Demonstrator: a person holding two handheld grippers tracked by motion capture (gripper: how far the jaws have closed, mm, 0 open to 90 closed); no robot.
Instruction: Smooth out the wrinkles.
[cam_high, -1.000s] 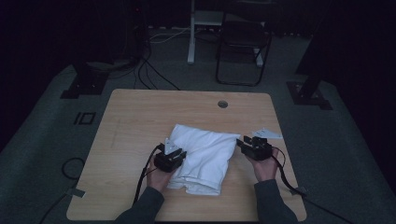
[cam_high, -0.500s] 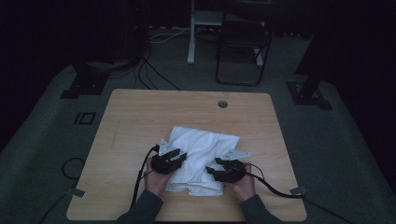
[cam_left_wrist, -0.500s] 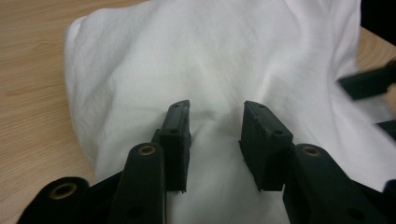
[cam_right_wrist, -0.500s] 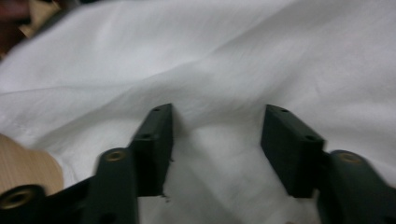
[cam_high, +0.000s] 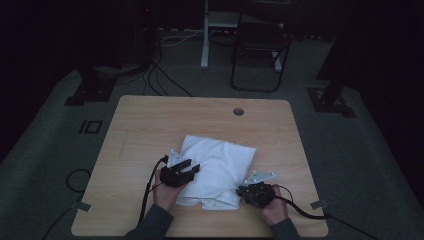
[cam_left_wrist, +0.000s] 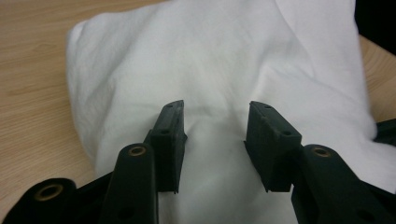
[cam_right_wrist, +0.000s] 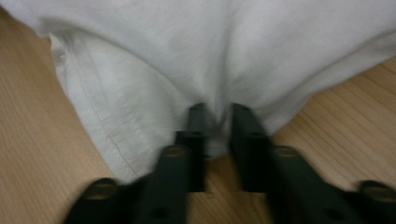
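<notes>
Currently, right gripper (cam_right_wrist: 215, 128) is at the near right corner of the folded white cloth (cam_high: 217, 167), jaws just closing on its hem.
Left gripper (cam_left_wrist: 214, 140) rests over the cloth's left edge, jaws just opening, gripping nothing. The cloth lies mid-table (cam_high: 150, 125), long axis running away from the person. The right gripper view reveals fabric pinched between the pads; the high view hides it.

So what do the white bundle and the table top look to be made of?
Bundle: soft woven fabric, probably cotton, matte; it creases and folds, and a stitched hem shows in the right gripper view. Table: pale wood or a wood-look laminate, smooth and low-sheen; straight grain lines show, but which of the two can't be told.
</notes>
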